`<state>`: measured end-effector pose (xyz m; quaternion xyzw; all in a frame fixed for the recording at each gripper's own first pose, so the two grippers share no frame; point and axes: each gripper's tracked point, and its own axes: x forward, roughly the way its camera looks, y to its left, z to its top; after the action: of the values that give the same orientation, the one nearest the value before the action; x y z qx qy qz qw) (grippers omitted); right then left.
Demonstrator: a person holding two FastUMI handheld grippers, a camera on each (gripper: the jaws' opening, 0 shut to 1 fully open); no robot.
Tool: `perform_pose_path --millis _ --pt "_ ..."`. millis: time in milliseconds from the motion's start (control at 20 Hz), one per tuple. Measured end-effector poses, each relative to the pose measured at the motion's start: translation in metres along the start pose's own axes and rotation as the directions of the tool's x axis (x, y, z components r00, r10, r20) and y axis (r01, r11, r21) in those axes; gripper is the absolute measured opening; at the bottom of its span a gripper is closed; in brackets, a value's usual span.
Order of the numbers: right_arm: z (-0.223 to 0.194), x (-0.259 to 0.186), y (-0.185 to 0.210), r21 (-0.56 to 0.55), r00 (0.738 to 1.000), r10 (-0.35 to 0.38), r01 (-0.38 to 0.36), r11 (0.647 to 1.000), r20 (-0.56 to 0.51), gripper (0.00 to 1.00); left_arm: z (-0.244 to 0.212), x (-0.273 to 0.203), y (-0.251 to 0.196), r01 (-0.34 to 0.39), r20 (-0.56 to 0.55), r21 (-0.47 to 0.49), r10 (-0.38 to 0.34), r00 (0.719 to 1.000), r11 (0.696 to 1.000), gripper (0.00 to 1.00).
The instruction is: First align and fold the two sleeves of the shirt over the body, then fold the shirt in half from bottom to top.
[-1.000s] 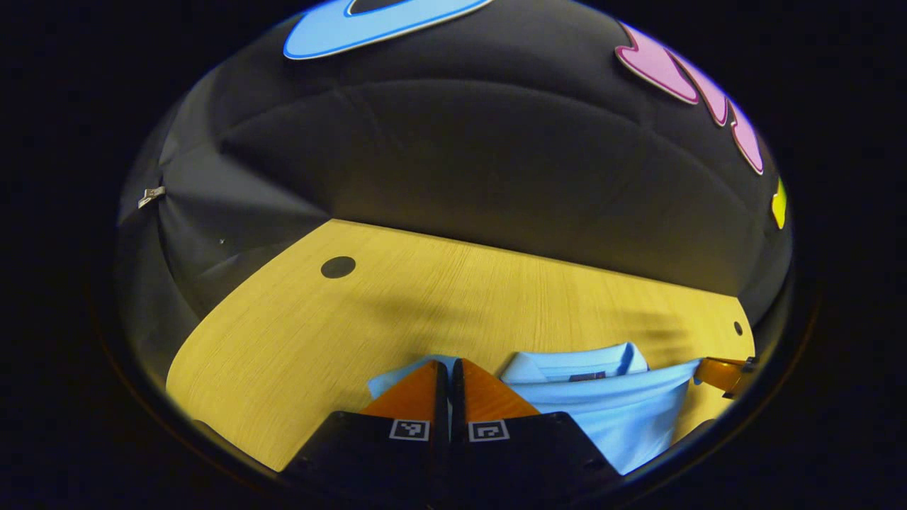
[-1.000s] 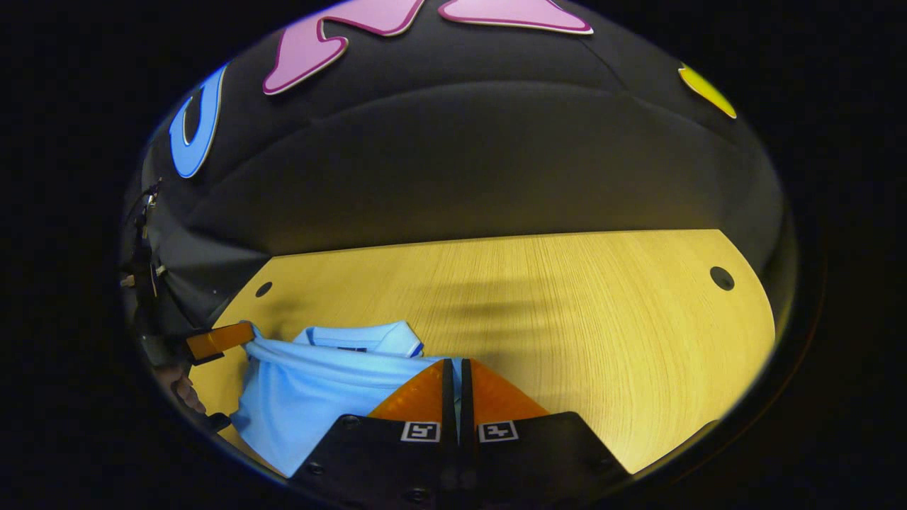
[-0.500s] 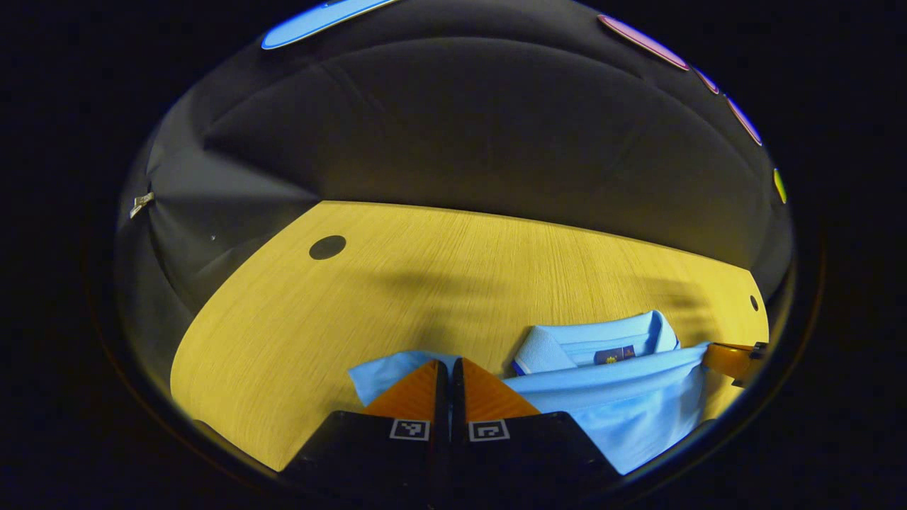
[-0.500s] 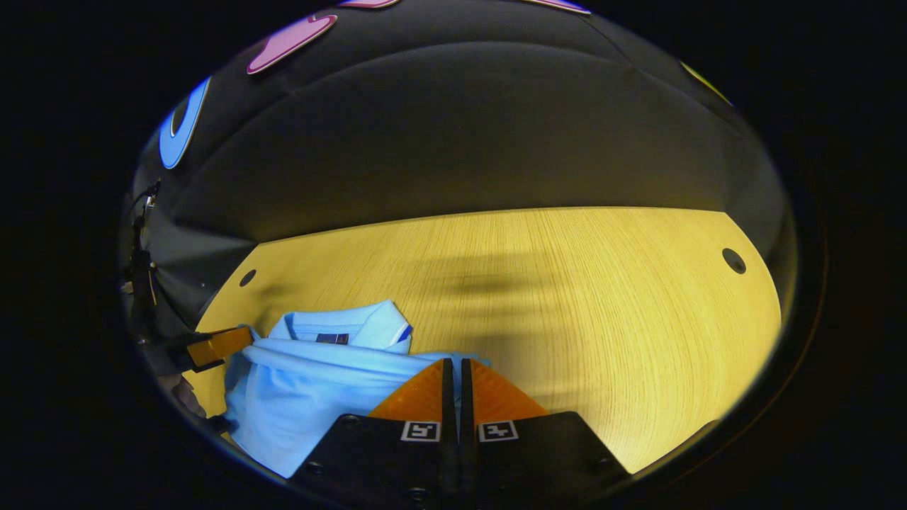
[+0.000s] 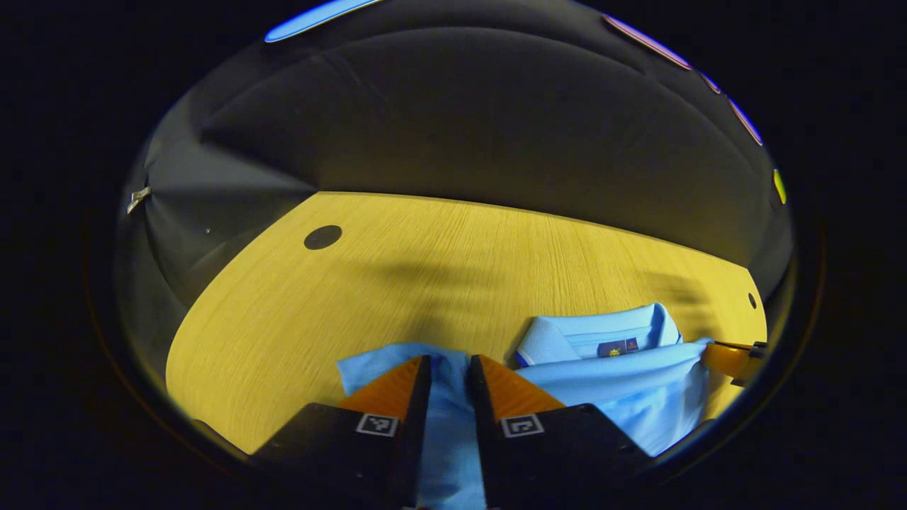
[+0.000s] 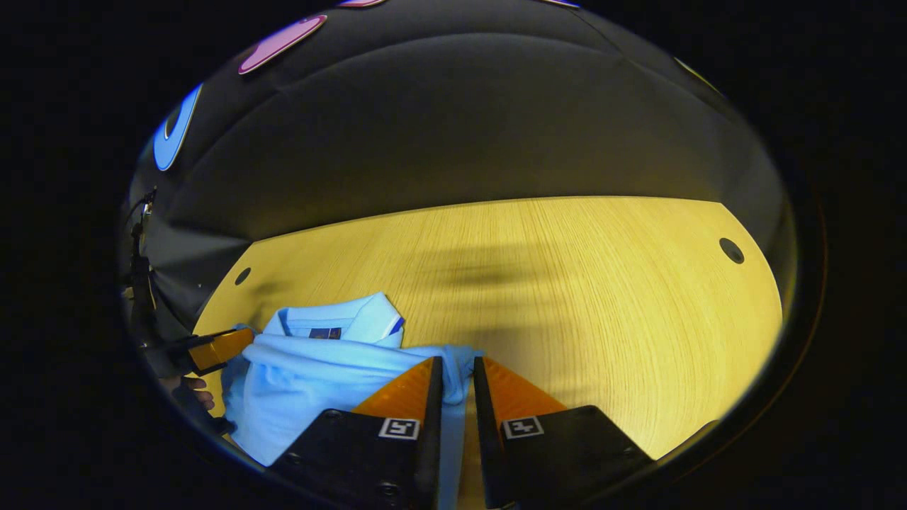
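Spreading across both views, the wooden table carries the light blue shirt, which lies toward the near edge of the table with its collar on the far side, pointing at the booth's wall. In the right gripper view the same shirt sits on the near left part of the table, its collar again farthest from the camera.

Cloth from the shirt's folded-up edge runs in the gap between the two fingers of the left gripper; those fingers stand slightly parted, with blue fabric showing between them, and whether they press on it cannot be told. The right gripper sits at the opposite end of the same edge, its fingers likewise a little apart with cloth lying between them. Each gripper also appears in the other's view at the far side of the shirt: the right one beside the collar, and the left one with a hand just below it.
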<state>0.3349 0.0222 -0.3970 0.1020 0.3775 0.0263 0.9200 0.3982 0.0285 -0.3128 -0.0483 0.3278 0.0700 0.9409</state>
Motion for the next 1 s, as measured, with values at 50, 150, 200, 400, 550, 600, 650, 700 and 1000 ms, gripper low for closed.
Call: perform_pose_path --millis 50,150,200,400,550,600,650,700,1000 --pt "0.0 -0.002 -0.002 -0.001 1.0 -0.004 0.004 1.0 0.004 0.31 0.0 -0.001 -0.002 0.002 0.0 0.007 -0.002 1.0 1.0 0.44" --pt "0.001 -0.005 -0.003 0.005 1.0 -0.007 0.007 1.0 0.004 0.57 0.001 -0.003 -0.002 -0.009 0.004 0.025 0.009 1.0 1.0 0.59" --pt "0.001 -0.005 -0.005 0.01 1.0 -0.009 0.009 1.0 0.003 0.62 0.0 -0.005 -0.002 -0.016 0.009 0.035 0.016 1.0 0.999 0.63" --pt "0.006 -0.018 -0.008 0.054 1.0 -0.004 0.003 0.999 0.022 0.78 0.006 -0.016 0.006 -0.062 0.049 0.087 0.058 0.997 0.994 0.78" --pt "0.014 -0.042 -0.005 0.042 0.997 0.007 -0.01 0.999 0.078 0.81 0.021 -0.042 0.001 -0.057 0.126 0.119 0.042 0.991 0.991 0.89" --pt "0.017 -0.05 -0.004 0.033 0.996 0.011 -0.014 0.999 0.092 0.81 0.026 -0.053 -0.002 -0.053 0.149 0.13 0.034 0.988 0.99 0.89" --pt "0.02 -0.063 -0.002 0.027 0.994 0.019 -0.022 0.999 0.106 0.82 0.03 -0.067 -0.005 -0.045 0.17 0.14 0.021 0.985 0.989 0.89" --pt "0.024 -0.078 0.001 0.02 0.992 0.027 -0.029 0.999 0.124 0.87 0.034 -0.083 -0.008 -0.036 0.19 0.145 0.008 0.982 0.989 0.89" --pt "0.053 -0.183 0.027 -0.028 0.965 0.069 -0.064 0.998 0.252 0.93 0.046 -0.201 -0.02 0.041 0.306 0.106 -0.072 0.949 0.993 0.89"
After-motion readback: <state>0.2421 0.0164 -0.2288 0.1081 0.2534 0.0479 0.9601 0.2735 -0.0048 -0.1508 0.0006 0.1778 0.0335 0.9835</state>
